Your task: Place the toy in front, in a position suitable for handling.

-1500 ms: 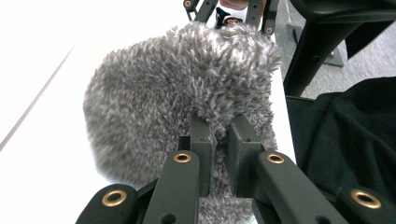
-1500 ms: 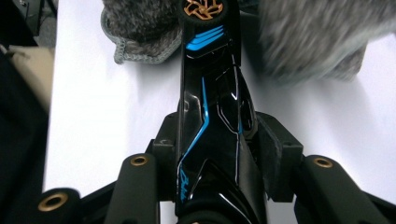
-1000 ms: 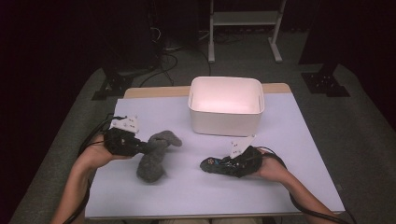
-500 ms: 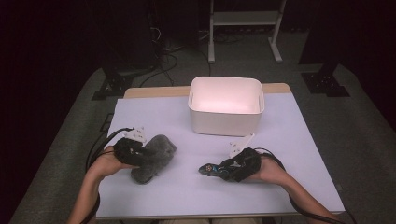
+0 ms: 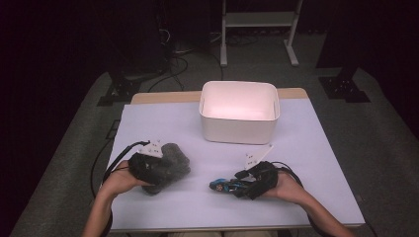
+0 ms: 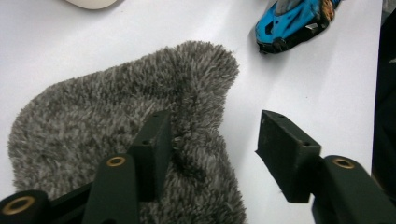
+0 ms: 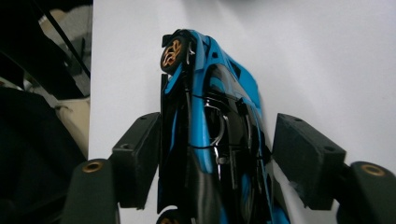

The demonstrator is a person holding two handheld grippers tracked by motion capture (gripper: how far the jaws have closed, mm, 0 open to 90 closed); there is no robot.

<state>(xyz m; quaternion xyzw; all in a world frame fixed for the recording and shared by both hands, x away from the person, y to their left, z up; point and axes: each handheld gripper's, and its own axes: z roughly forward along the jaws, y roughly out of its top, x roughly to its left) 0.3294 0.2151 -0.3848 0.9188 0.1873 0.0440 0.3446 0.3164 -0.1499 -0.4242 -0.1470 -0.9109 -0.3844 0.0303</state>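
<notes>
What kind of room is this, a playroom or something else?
Probably a lab or recording studio, not a playroom. A table with a white cover stands among dark walls, cables trail over the grey floor, and a metal stand is behind. On the table are a white bin, a fuzzy grey cloth and a blue toy car.

White empty bin (image 5: 239, 121), lavender tabletop (image 5: 163, 123), metal stand (image 5: 257, 19) behind

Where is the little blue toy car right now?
In the high view, the blue toy car lies on the white table near the front edge, right of the grey fuzzy cloth. It sits between the open jaws of the right tool.
</notes>
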